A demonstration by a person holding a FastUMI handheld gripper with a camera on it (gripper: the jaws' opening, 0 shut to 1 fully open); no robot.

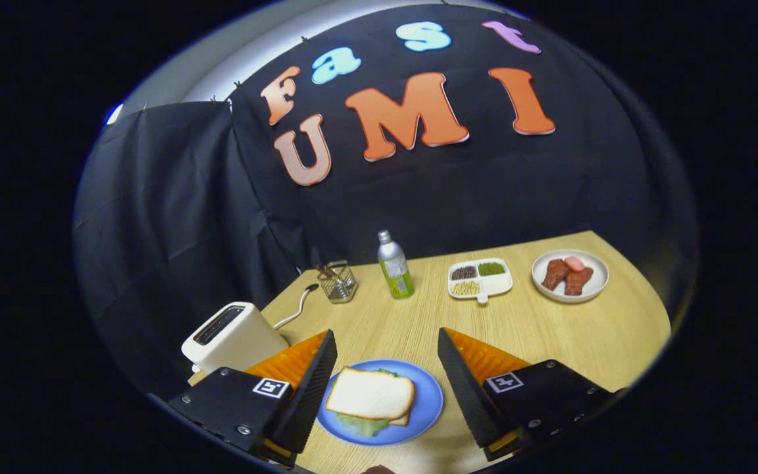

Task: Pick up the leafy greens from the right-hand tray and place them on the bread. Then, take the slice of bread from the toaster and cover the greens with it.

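Between the wide-open fingers [387, 365] (holding nothing) sits the sandwich [370, 397] on its plate [426, 408].

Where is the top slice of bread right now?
In the gripper view, the top slice of bread lies on the greens on the blue plate, between the open gripper's fingers, with the toaster off to their left.

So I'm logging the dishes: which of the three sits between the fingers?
The round blue plate holding the sandwich, between the open fingers; the white divided tray and white plate lie beyond.
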